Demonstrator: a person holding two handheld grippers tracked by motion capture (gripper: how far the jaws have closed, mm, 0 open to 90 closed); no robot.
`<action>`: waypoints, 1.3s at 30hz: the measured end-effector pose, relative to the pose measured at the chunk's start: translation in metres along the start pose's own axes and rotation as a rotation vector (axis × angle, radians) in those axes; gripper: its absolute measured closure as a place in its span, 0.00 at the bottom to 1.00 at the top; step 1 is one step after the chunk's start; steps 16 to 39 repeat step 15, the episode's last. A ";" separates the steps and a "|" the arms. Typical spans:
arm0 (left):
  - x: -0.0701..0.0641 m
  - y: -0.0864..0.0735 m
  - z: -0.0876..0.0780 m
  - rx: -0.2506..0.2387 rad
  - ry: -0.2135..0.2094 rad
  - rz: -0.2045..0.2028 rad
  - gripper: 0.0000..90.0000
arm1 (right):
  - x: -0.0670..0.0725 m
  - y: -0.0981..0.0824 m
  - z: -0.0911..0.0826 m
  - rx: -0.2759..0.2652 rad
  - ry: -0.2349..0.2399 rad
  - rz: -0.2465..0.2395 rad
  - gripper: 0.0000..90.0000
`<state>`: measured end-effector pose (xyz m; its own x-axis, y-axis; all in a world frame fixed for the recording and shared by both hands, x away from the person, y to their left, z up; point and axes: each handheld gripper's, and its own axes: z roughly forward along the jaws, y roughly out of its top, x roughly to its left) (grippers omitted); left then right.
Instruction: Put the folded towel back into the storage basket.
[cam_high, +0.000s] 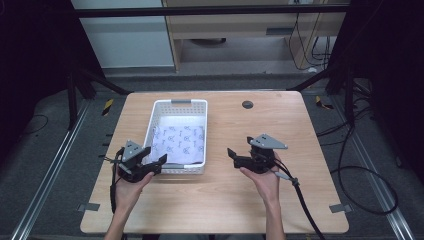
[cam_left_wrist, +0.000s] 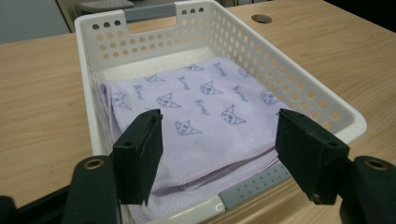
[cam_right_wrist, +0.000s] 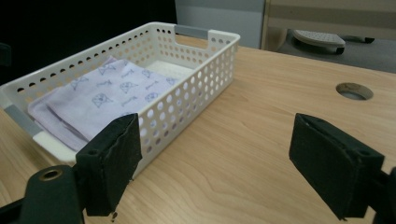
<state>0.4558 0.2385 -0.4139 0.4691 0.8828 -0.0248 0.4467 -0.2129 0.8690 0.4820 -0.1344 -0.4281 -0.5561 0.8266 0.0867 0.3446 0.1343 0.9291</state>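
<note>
Both tongs, left (cam_high: 150, 162) and right (cam_high: 241, 154), hover agape and empty over the surface (cam_high: 280, 200); the folded lilac cloth (cam_left_wrist: 201, 116) lies in the white basket (cam_high: 202, 107) at ten o'clock, apparently awaiting a pinch at its near hem.

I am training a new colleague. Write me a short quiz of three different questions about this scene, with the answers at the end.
1. True or false: the folded lilac cloth lies inside the white basket.
2. Multiple choice: the right gripper is
A. open above bare table, apart from the basket
B. shut on the cloth
C. resting inside the basket
3. Fill in: the left gripper is open at the basket's ____ end, the one closest to the person.

Key
1. True
2. A
3. near
</note>
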 end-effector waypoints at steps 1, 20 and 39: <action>0.000 -0.001 0.000 0.000 0.002 0.000 0.35 | -0.002 -0.003 -0.003 0.002 -0.004 -0.001 0.19; -0.007 -0.020 -0.007 0.008 -0.005 0.039 0.32 | -0.038 -0.057 -0.045 0.003 -0.103 0.062 0.18; -0.007 -0.020 -0.007 0.008 -0.005 0.039 0.32 | -0.038 -0.057 -0.045 0.003 -0.103 0.062 0.18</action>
